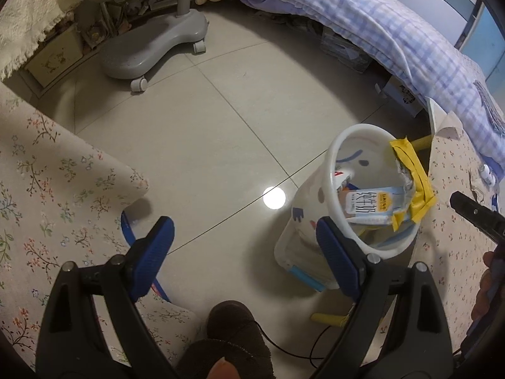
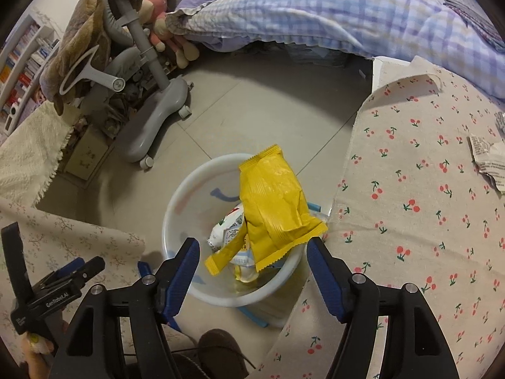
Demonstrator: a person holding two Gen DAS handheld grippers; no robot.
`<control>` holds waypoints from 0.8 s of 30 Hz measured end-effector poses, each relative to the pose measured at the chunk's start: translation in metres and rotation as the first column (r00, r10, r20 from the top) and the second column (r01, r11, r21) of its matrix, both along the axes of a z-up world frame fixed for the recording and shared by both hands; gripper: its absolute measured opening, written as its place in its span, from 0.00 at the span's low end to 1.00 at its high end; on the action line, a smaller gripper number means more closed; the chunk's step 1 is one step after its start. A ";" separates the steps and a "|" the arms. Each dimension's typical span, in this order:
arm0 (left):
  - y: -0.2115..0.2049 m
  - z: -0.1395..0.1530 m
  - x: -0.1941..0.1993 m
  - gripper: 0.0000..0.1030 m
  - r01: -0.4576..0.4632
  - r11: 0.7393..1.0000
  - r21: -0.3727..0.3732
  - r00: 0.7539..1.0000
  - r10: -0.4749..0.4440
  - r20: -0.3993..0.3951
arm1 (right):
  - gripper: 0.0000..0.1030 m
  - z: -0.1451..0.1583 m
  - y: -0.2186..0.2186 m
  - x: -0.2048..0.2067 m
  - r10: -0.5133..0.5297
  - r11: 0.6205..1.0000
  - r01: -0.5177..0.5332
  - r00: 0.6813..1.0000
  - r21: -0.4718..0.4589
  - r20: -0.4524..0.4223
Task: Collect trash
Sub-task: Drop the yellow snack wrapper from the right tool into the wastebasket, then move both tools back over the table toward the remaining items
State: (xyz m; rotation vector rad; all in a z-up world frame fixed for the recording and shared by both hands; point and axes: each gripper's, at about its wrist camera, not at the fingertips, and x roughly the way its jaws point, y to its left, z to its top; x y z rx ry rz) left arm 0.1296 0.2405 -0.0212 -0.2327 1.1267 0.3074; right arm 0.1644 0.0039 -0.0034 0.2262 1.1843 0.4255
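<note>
A white trash bin stands on the tiled floor between two cloth-covered surfaces. A yellow snack wrapper lies across its rim, half inside, on top of a milk carton and other packaging. My right gripper is open, just above the bin, holding nothing. My left gripper is open and empty, above the floor left of the bin. A crumpled printed wrapper lies on the cherry-print cloth at the right.
A cherry-print tablecloth covers the surface on the right, a floral cloth the one on the left. A grey wheeled chair base stands beyond. A bed with a checked quilt fills the back. My brown slipper is below.
</note>
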 end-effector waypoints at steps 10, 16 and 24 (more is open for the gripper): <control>-0.014 0.004 0.004 0.89 0.028 1.000 -0.004 1.000 -0.028 0.009 | 0.71 0.016 -0.031 -0.013 -0.014 1.000 0.015 1.000 -0.023 0.028; -0.044 0.010 0.014 0.89 0.071 0.997 -0.024 0.997 -0.070 0.026 | 0.73 0.026 -0.071 -0.019 -0.065 0.996 0.068 0.997 -0.057 0.042; -0.102 0.018 0.030 0.89 0.158 0.987 -0.039 0.987 -0.156 0.045 | 0.74 0.036 -0.138 -0.029 -0.160 0.982 0.164 0.986 -0.089 0.054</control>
